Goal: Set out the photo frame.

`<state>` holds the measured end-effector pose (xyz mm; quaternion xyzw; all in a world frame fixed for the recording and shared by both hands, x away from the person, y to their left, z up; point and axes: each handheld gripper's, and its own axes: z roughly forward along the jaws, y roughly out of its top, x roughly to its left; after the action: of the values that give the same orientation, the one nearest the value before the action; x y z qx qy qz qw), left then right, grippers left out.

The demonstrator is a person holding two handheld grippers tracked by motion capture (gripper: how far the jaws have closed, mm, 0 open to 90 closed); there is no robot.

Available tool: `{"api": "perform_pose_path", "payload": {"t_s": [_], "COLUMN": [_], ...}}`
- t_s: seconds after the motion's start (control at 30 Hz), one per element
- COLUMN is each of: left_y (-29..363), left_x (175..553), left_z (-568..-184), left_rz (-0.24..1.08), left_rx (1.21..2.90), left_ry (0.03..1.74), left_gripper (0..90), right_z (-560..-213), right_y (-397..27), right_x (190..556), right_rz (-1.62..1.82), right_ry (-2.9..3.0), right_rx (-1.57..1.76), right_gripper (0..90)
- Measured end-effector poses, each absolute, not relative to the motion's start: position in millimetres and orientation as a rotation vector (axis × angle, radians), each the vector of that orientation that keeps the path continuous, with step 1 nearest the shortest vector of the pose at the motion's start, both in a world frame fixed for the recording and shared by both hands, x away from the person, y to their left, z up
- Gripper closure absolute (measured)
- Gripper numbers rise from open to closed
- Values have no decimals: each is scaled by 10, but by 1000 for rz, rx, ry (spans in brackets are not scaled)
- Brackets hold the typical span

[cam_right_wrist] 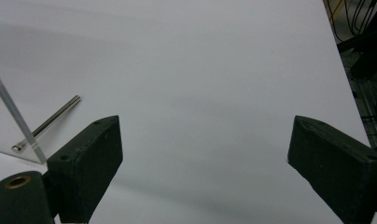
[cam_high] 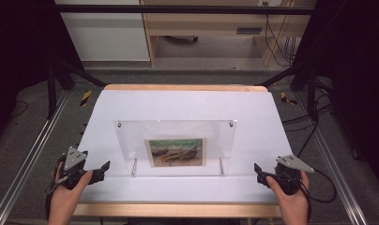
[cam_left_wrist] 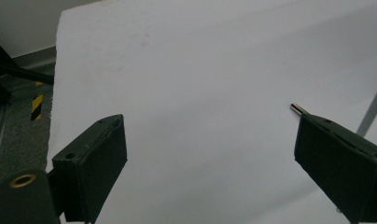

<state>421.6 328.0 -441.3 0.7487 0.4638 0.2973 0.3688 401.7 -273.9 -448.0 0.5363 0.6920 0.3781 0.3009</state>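
both tongs, left [cam_high: 104,167] and right [cam_high: 256,168], gape apart beside the acrylic photo frame [cam_high: 175,146] on the desk [cam_high: 187,105]; approach step, next closing in on its edges

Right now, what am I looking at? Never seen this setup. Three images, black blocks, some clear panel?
No robot here: a person holds a hand-held two-jaw tool in each hand. The high view looks down on the table, with the left tool and the right tool at the near corners. The other two pictures come from cameras riding on those tools; the black blocks at the bottom are each tool's own jaws, standing wide apart with nothing between them. On the white surface stands a clear acrylic frame holding a small boat picture, propped on metal pins. Both tools are empty and apart from the frame, one at either side.
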Motion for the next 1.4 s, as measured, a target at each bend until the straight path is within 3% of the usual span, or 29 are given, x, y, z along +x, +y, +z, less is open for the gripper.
{"api": "perform_pose_path", "payload": {"t_s": [0.93, 1.4], "left_y": [3041, 3078], "left_x": [4797, 5031], "left_z": [-4573, -4628], "left_rz": [779, 703], "left_rx": [2007, 1972], "left_ry": [1194, 1267], "left_gripper": [91, 92], "right_z": [-4658, -4695], "right_y": [-2732, -2738], "right_x": [4622, 4850], "right_rz": [912, 928], "right_ry": [1867, 1863], "right_rx": [1488, 1564], "right_gripper": [105, 106]}}
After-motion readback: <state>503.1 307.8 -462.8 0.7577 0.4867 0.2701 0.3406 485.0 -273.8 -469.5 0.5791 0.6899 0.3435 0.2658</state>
